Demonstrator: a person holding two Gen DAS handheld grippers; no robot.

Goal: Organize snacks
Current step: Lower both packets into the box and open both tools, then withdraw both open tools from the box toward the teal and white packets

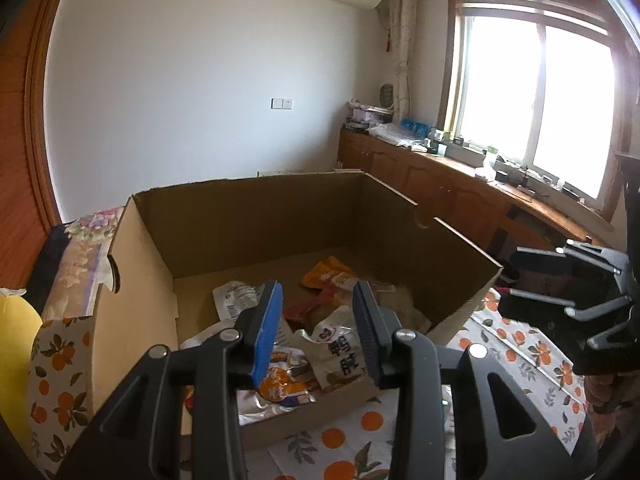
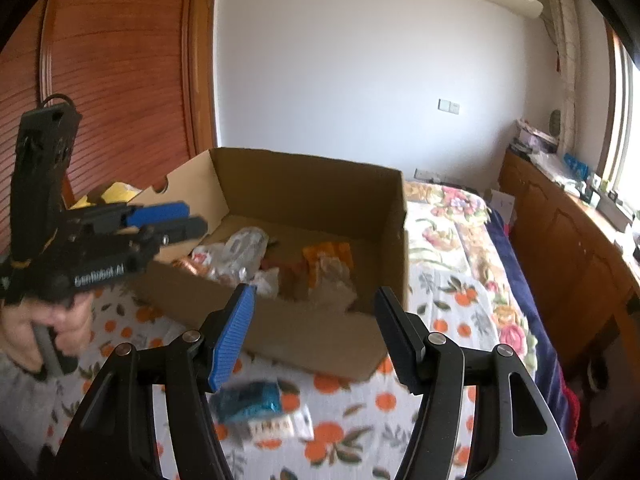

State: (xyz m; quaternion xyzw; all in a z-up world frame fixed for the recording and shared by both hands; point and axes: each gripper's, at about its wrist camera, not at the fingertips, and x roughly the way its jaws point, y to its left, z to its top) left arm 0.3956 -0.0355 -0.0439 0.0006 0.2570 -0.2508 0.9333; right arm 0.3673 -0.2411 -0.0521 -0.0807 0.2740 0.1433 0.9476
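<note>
Right gripper (image 2: 316, 336), jaws wide and empty, hovers over the blue packet (image 2: 250, 402); left gripper (image 1: 316, 328) waits open above the box (image 1: 132, 280).

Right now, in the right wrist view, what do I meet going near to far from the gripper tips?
Right gripper → blue snack packet on the orange-print sheet → cardboard box near wall → snack wrappers inside → white wall.
</note>
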